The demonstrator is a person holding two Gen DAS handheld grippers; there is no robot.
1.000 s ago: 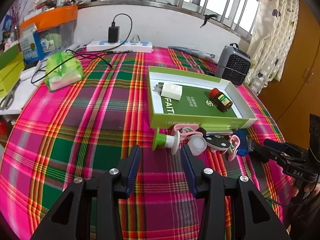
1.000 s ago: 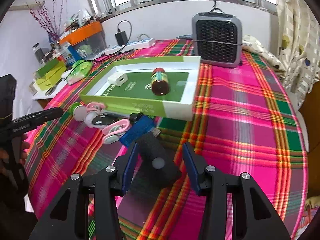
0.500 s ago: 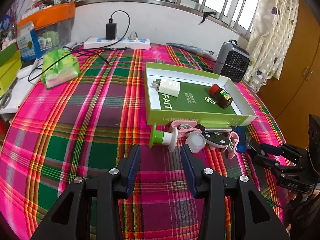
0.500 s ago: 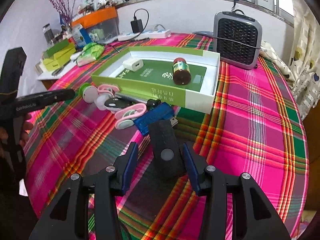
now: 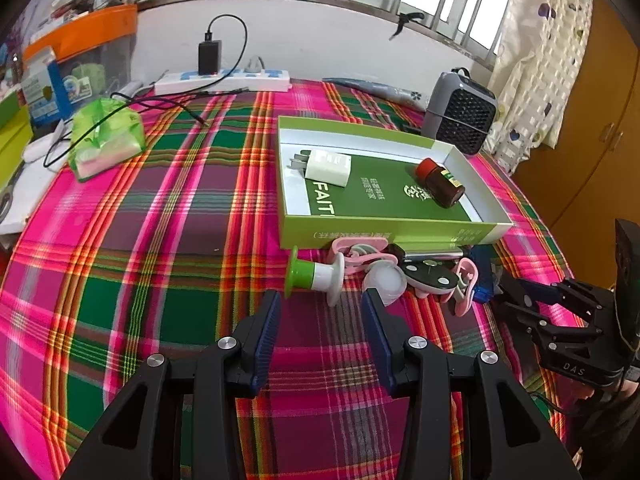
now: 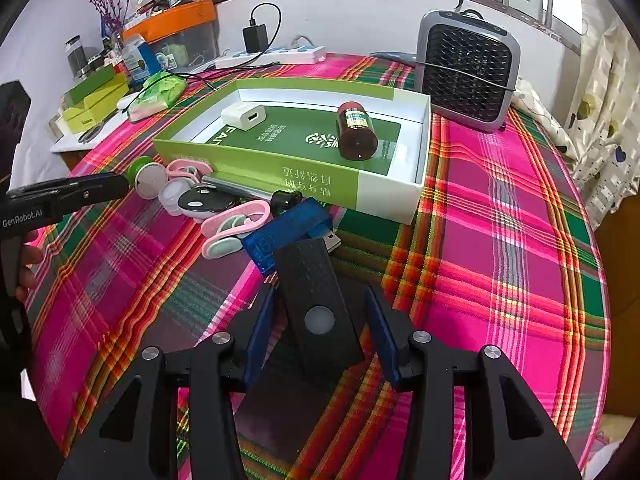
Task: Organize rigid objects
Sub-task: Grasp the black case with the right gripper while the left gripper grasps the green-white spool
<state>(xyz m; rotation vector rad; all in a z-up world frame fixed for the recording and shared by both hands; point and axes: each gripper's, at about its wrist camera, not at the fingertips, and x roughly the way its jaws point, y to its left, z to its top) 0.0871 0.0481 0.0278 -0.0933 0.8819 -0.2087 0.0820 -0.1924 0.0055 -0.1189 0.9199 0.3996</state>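
Black rectangular plastic block with a round white button [image 6: 318, 308]: lies flat on the plaid-clothed counter [image 6: 500, 272], between the spread blue-padded fingers of the right claw [image 6: 320, 332], untouched on either side; claw released. Far end touches a blue translucent USB device [image 6: 286, 230]. Beyond: pink oval clip [image 6: 234, 228], black-and-white oval disc [image 6: 206, 202], white round cap [image 6: 174, 196]. Behind these, shallow green-and-white cardboard box [image 6: 384, 188] holding a white plug adapter [image 6: 244, 117] and a brown red-capped bottle [image 6: 356, 132] on its side. Left claw [image 5: 320, 316]: released, nothing between its fingers, just short of a green-and-white spool [image 5: 316, 276]. Grey fan heater [image 6: 468, 70] behind box.
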